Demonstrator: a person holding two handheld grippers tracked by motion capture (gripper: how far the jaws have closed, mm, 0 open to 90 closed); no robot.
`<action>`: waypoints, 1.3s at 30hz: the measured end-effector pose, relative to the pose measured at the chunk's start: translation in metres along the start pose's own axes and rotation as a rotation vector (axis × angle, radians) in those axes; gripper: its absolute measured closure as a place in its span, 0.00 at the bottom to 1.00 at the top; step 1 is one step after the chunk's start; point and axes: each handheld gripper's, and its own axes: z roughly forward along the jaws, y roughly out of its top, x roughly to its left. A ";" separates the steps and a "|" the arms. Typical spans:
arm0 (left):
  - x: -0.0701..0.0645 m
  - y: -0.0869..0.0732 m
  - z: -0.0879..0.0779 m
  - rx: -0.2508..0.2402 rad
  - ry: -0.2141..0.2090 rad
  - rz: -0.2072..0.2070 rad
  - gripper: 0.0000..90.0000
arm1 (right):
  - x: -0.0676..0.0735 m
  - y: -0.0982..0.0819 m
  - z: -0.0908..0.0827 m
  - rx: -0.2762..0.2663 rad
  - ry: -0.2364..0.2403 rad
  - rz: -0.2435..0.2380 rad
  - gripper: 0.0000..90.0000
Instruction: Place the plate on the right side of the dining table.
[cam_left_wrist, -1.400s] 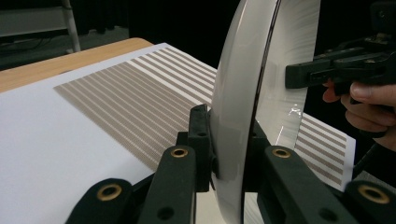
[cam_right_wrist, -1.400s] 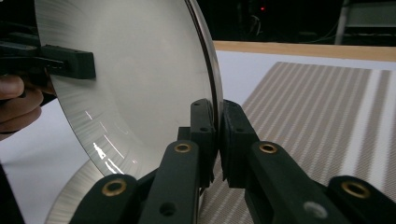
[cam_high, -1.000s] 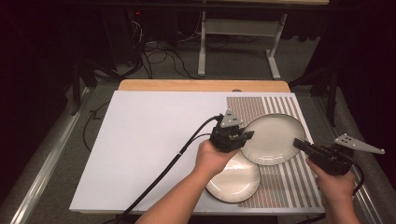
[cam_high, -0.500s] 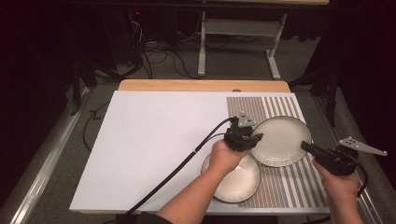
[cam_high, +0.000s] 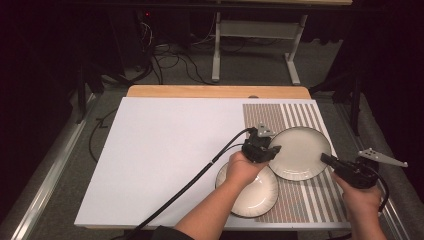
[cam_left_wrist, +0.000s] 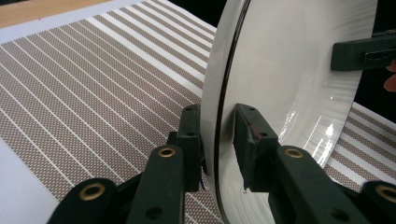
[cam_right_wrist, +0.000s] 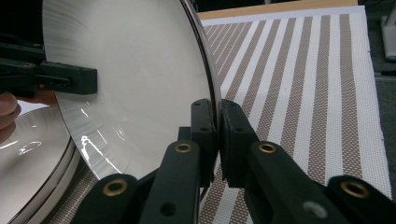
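Note:
A cream plate (cam_high: 300, 150) with a dark rim lies on the striped mat (cam_high: 277, 117), its near-left edge over a second, like plate (cam_high: 250, 197). My left gripper (cam_high: 272, 150) straddles the upper plate's left rim (cam_left_wrist: 219, 93). Its jaws have just been opening, and a gap shows between the inner pad and the plate, so it is open. My right gripper (cam_high: 325, 158) is shut on the plate's right rim (cam_right_wrist: 205, 70), both pads pressed to it. The second plate (cam_right_wrist: 32, 158) lies low at the left of the right gripper view.
A white board (cam_high: 170, 150) covers the table left of the mat, with a wooden edge (cam_high: 215, 91) at the back. Metal rails and dark floor flank the table. The left gripper's cable (cam_high: 200, 175) trails across the board toward the near edge.
Both hands have sunk with the upper plate, and the left hand has shifted right. The plate now sits low over the mat and the second plate.

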 end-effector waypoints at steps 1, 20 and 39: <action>0.000 0.000 0.001 0.003 0.001 -0.002 0.80 | 0.000 0.000 0.000 0.002 -0.002 0.000 0.97; 0.001 -0.002 0.010 0.030 0.020 -0.014 0.79 | -0.002 -0.003 0.004 0.012 -0.025 0.000 0.98; 0.023 -0.014 -0.065 -0.075 0.074 0.017 0.51 | 0.003 0.001 0.008 0.007 -0.049 -0.015 0.97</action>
